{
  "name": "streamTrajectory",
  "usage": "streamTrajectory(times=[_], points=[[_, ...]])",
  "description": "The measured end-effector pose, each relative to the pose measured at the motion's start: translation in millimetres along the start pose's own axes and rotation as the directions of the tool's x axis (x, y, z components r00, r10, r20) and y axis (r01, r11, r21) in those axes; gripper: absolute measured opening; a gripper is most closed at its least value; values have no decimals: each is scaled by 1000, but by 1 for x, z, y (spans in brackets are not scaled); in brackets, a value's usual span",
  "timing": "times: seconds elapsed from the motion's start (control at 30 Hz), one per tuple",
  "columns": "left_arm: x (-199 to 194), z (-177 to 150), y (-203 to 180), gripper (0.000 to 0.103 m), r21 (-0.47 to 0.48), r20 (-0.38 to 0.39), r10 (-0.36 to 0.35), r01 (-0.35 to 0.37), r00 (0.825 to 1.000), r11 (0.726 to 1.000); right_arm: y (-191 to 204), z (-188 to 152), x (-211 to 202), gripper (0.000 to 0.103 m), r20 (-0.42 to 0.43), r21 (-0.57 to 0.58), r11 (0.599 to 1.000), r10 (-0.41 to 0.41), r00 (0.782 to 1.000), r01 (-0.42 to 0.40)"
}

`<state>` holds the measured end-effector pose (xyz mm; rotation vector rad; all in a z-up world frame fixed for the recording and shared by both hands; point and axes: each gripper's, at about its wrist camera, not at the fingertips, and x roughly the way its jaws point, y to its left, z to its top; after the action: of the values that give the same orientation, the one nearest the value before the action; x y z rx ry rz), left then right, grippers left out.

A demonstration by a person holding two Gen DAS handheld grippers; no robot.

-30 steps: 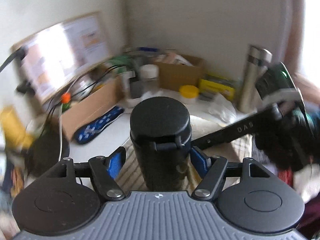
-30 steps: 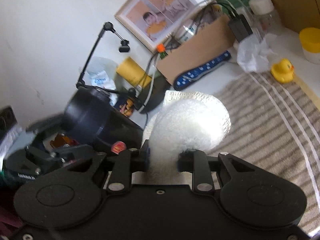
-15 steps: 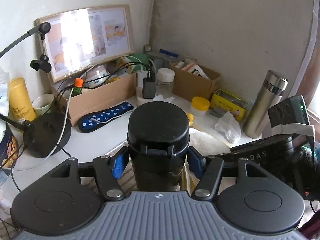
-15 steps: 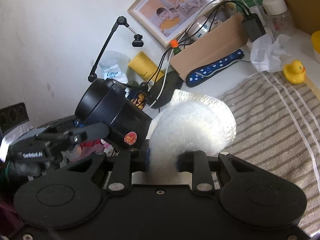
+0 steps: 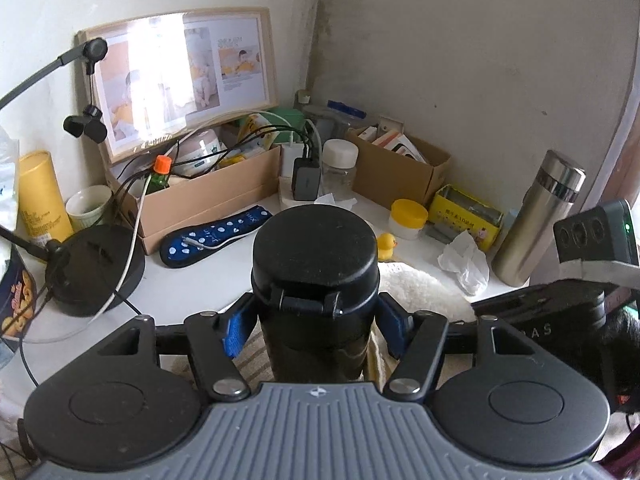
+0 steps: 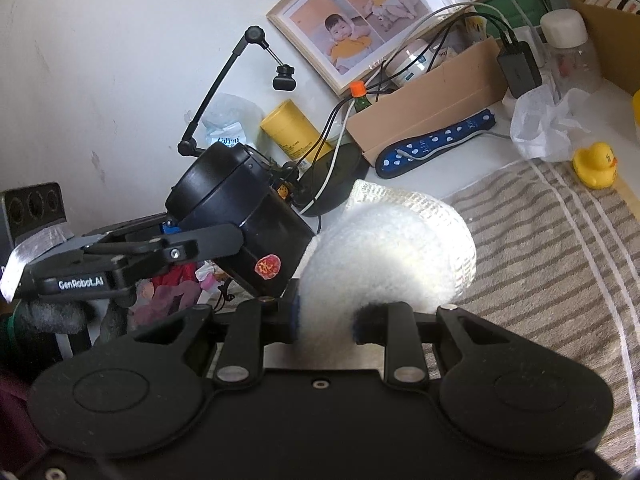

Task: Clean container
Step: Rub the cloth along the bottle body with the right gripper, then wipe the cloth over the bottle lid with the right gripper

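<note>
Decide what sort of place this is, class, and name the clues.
Probably a cluttered desk corner in a home: a framed photo collage leans on the wall, a toy duck sits by a striped towel, and cardboard boxes hold household bits.

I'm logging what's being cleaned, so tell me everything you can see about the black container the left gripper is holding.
The black container is a dark cylinder with a wide, flat, matte black lid; a hinged latch sits on the lid's rim. It looks like plastic or coated metal. A small round red sticker shows low on its body. The left gripper clamps its body with blue-padded fingers, holding it off the table, tilted in the right wrist view. The white fluffy cloth held by the right gripper appears to meet its lower side.
</note>
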<state>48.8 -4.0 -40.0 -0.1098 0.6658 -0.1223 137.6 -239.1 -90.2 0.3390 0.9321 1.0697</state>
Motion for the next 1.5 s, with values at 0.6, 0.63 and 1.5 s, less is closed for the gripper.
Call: streamTrajectory(times=[0.6,0.63,1.5], points=[[-8,-1,5,63,32,33,-65,64,997,997,5,9,-15,23,15,-21,999,27,1000,-27],[-9,-2,3,64,48,33,-70,69,997,996,6,11,-17,23,18,-19,999,39,999,-38],[-21,-17,-2,64,125,61,-100,92,993,988,-11,30,-17,23,143,241,902,331,933,-357]])
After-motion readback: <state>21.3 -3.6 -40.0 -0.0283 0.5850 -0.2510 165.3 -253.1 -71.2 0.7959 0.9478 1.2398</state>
